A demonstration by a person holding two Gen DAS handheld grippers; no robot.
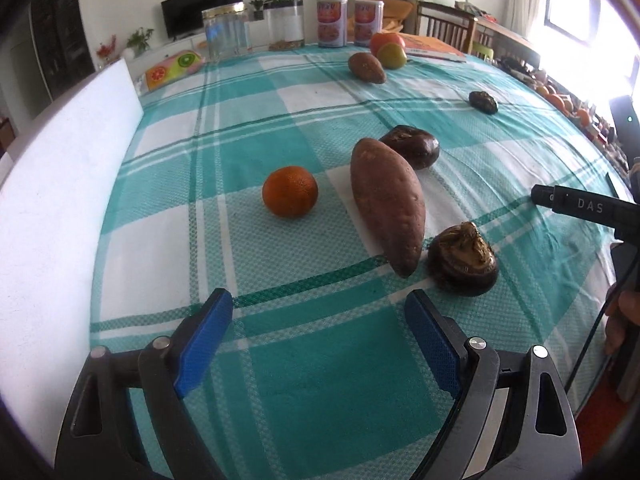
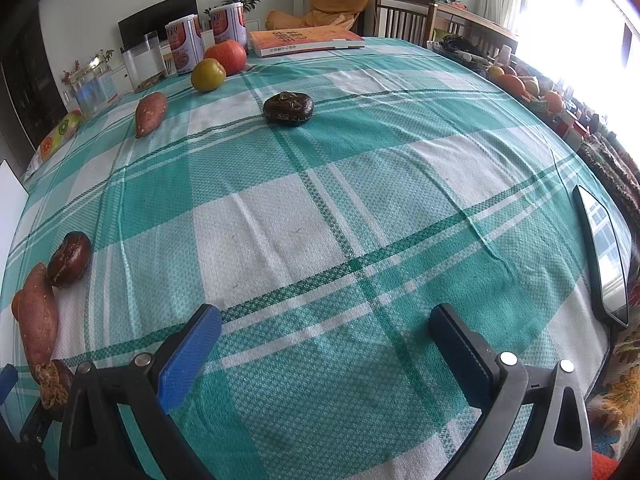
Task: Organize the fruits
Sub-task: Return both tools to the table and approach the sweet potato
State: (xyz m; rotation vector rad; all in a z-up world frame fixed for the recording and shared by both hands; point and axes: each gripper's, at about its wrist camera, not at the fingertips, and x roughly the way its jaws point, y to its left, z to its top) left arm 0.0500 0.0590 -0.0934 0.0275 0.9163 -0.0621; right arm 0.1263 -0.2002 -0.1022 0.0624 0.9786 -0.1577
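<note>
Left wrist view: the left gripper is hanging spread and empty over the cloth, the orange sitting at eleven o'clock beside the sweet potato. A careless close risks rolling it.

Right wrist view: the right gripper is spread, empty. The glass jar, ten o'clock, is looking empty.
</note>
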